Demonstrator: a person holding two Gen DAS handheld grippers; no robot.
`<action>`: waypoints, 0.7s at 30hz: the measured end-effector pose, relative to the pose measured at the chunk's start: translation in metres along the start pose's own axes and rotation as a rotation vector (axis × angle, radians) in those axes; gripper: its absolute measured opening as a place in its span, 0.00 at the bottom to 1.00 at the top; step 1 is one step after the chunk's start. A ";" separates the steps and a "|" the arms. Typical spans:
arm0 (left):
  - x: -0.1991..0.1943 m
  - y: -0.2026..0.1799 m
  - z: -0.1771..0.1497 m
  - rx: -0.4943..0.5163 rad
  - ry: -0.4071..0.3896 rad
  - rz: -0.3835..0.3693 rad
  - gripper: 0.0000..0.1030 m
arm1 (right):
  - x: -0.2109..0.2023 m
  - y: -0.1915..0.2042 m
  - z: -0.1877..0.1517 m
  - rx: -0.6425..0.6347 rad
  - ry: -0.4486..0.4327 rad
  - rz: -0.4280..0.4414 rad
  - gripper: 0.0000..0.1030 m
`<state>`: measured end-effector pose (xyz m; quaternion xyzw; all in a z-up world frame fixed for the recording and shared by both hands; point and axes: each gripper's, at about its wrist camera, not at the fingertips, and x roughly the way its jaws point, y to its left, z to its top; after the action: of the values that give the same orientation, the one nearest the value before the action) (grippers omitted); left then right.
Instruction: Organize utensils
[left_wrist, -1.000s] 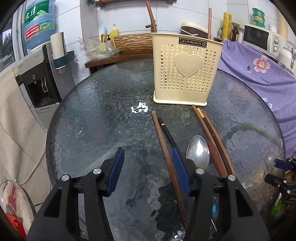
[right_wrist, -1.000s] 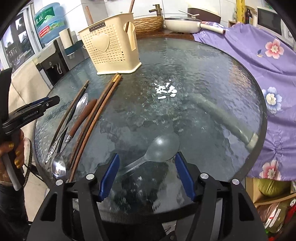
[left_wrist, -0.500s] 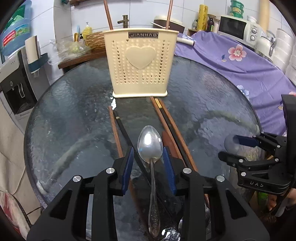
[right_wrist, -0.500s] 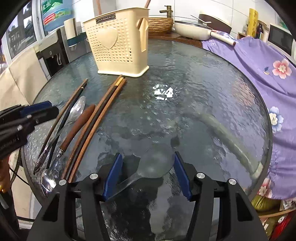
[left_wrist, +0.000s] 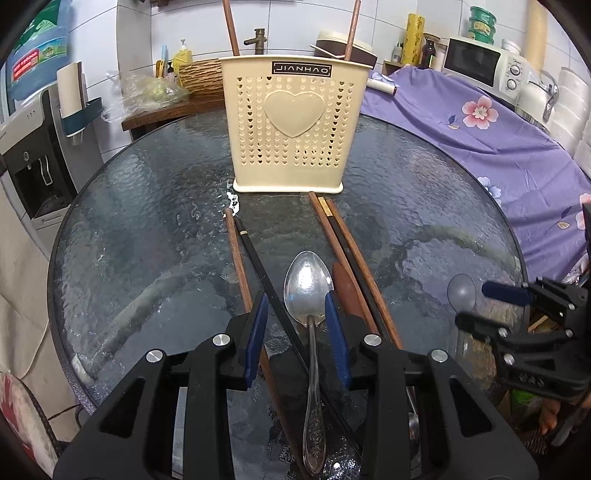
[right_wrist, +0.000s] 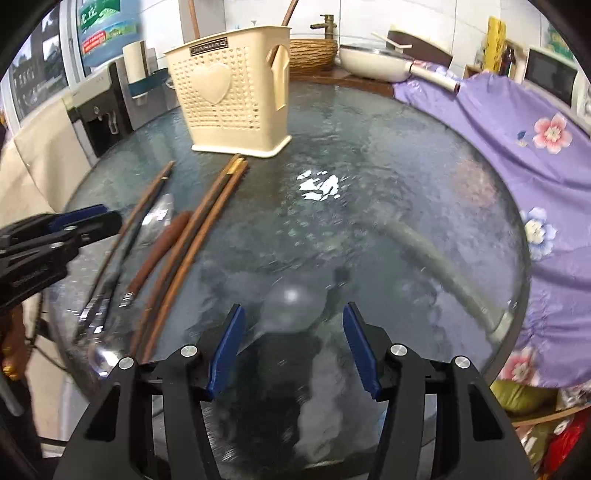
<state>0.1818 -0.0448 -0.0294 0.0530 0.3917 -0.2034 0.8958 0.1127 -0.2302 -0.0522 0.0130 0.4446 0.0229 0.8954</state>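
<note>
Laid on the rippled glass counter (left_wrist: 155, 229) before one cream perforated holder (left_wrist: 295, 125) — five slim chopsticks, one polished steel spoon (left_wrist: 308, 280), one clear plastic spoon (right_wrist: 291, 302), each between unclenched jaws.

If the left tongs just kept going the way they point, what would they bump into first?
Probably the metal spoon: its bowl and neck lie between the left tongs, just ahead of the tips. Depth is hard to judge; the glass table lies right beneath.
</note>
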 end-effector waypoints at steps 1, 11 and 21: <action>0.001 0.000 0.000 -0.001 0.001 0.000 0.32 | 0.000 0.002 -0.001 0.005 0.010 0.011 0.52; -0.006 -0.012 -0.002 0.033 0.008 -0.043 0.28 | 0.011 0.007 0.005 0.014 0.040 0.018 0.47; 0.013 -0.037 -0.007 0.086 0.099 -0.092 0.22 | 0.019 0.004 0.017 -0.001 0.029 0.027 0.45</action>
<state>0.1701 -0.0808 -0.0416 0.0833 0.4286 -0.2579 0.8619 0.1378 -0.2251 -0.0565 0.0183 0.4575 0.0352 0.8883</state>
